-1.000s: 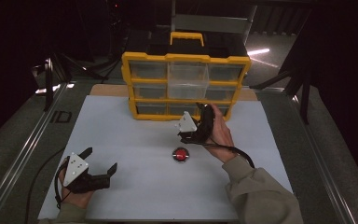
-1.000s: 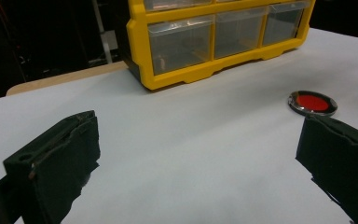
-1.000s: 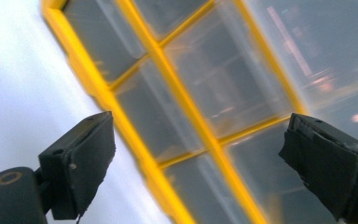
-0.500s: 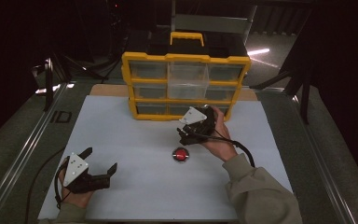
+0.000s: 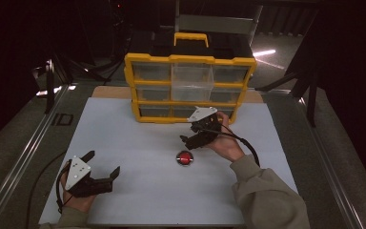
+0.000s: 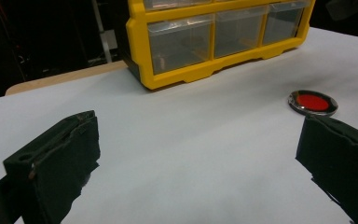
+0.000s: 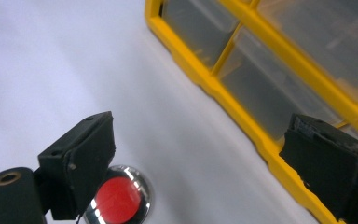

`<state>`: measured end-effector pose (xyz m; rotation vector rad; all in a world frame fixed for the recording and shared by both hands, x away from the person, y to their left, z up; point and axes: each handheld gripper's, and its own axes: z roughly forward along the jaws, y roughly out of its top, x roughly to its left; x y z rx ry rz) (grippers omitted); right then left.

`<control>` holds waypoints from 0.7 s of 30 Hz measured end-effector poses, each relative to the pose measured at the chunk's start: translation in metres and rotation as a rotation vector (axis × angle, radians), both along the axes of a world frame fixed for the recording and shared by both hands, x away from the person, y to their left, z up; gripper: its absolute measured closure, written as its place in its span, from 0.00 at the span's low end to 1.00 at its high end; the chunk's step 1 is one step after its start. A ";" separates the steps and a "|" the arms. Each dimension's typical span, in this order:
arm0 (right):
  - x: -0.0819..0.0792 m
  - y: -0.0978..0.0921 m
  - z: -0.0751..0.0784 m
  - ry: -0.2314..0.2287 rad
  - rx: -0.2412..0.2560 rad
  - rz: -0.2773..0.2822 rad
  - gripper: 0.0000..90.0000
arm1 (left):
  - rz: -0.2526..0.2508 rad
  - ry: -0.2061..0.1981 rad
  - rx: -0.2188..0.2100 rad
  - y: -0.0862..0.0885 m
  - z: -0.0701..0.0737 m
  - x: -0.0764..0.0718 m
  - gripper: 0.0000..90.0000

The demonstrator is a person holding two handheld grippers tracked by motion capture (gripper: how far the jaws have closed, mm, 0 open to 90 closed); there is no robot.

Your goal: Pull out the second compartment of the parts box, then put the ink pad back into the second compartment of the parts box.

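While its jaws stand spread and empty, the right gripper (image 5: 196,138) hovers just above a round red button with a chrome rim (image 5: 185,158) that lies on the white sheet (image 5: 138,143). Just behind stands the yellow drawer organizer (image 5: 190,88). Well apart, near the sheet's front left corner, the left gripper (image 5: 100,176) rests spread too, holding nothing.

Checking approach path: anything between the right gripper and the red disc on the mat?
Nothing visible. The right gripper hangs open just above and behind the red disc, with bare white mat between them. The yellow drawer organizer stands behind.
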<state>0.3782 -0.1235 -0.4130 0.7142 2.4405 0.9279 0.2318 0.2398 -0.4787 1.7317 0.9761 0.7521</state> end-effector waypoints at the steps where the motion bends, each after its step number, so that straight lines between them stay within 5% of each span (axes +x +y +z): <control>1: 0.000 0.000 -0.001 0.009 0.001 0.003 0.10 | 0.000 0.000 0.000 0.000 0.000 0.000 0.00; 21: 0.006 0.002 -0.008 0.083 -0.016 0.053 0.10 | 0.002 0.001 0.001 0.000 0.000 0.000 0.00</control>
